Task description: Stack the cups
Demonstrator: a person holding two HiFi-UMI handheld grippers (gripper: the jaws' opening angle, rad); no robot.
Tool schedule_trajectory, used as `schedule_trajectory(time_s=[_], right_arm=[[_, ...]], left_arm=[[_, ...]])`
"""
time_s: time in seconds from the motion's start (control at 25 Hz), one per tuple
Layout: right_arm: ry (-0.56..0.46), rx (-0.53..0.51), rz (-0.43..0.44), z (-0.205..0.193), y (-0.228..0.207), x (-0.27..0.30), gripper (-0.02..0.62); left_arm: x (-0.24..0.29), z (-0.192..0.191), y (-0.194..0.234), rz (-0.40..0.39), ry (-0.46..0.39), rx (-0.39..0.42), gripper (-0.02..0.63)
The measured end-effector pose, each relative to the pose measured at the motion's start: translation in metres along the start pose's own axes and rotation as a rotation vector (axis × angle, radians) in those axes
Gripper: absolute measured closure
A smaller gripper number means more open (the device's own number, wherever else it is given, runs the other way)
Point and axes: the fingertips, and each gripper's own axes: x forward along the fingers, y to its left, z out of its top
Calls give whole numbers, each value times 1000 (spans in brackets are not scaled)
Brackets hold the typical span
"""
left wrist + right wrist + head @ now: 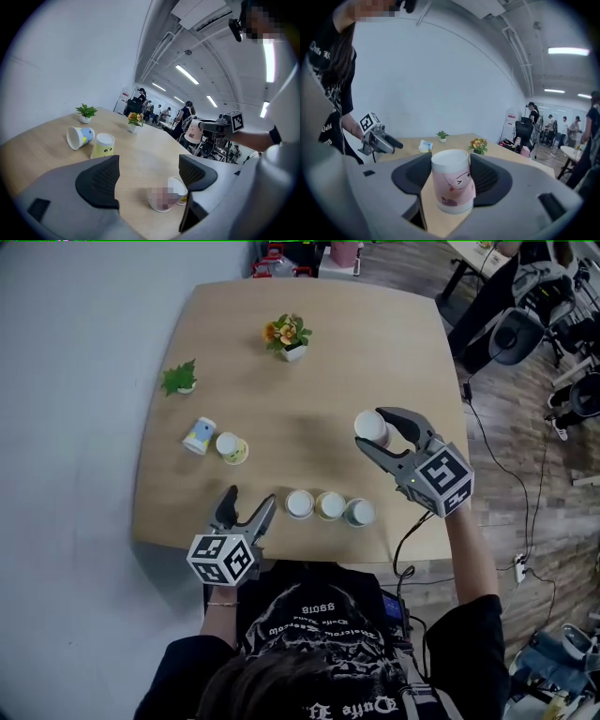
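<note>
My right gripper (pixel 373 432) is shut on a pink paper cup (pixel 371 427) with a face printed on it, held above the table's right half. In the right gripper view the pink cup (pixel 451 185) sits bottom-up between the jaws. Three cups (pixel 329 506) form a row near the front edge. A blue cup (pixel 200 435) lies on its side at the left, with a yellow cup (pixel 232 447) bottom-up beside it. My left gripper (pixel 251 497) hangs open and empty over the front edge, just left of the row; the nearest row cup (pixel 174 187) shows beyond its jaws.
A potted flower (pixel 288 336) stands at the back middle of the wooden table (pixel 394 352), and a small green plant (pixel 179 379) at the back left. Office chairs (pixel 520 329) and cables on the floor lie to the right of the table.
</note>
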Motion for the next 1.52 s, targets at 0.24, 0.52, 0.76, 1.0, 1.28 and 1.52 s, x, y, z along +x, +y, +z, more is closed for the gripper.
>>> schedule_trajectory(time_s=[0.24, 0.52, 0.76, 1.0, 1.28, 1.52], right_arm=[[-131, 168, -4, -2, 28, -21, 330], [-202, 281, -18, -16, 55, -35, 330], [-210, 337, -33, -34, 77, -42, 330], [-215, 381, -80, -55, 91, -49, 330], [-194, 395, -114, -78, 104, -46, 330], [-175, 382, -130, -90, 112, -39, 328]], left_arm=[[3, -2, -2, -25, 5, -3, 199], [9, -1, -10, -67, 10, -5, 199], [9, -5, -15, -76, 14, -7, 199], [7, -8, -12, -62, 1, -30, 199], [2, -14, -7, -43, -5, -43, 199], [-3, -19, -3, -22, 6, -37, 199]])
